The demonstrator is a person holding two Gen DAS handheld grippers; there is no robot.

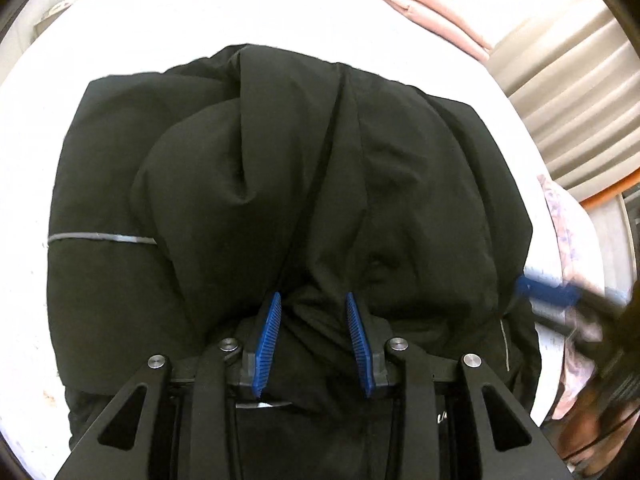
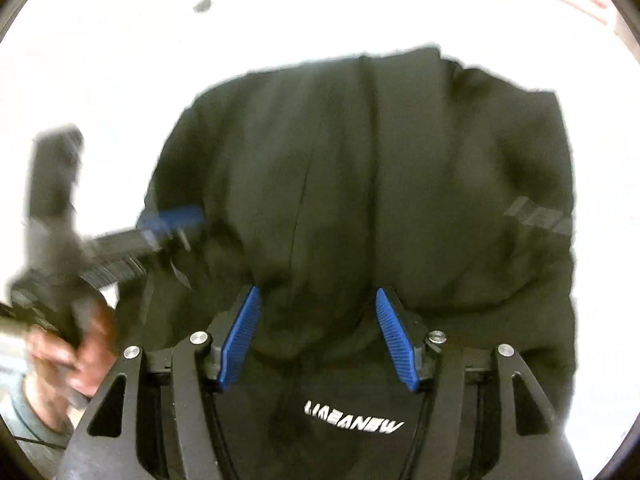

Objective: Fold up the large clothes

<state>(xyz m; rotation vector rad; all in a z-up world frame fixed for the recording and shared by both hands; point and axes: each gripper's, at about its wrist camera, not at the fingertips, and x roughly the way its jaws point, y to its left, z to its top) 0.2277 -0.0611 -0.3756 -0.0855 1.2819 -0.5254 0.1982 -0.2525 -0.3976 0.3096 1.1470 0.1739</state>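
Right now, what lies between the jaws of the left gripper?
A bunched fold of the black jacket lies between the open jaws of the left gripper; the left wrist view shows it.

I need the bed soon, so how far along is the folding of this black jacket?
Partly done: the black jacket lies bundled on the white bed, its sides already turned inward. In hand: the left claw and right claw stand open over the near bunched edge, with no cloth pinched. Left: the bundle is lumpy and creased, so it needs flattening and probably a final fold.
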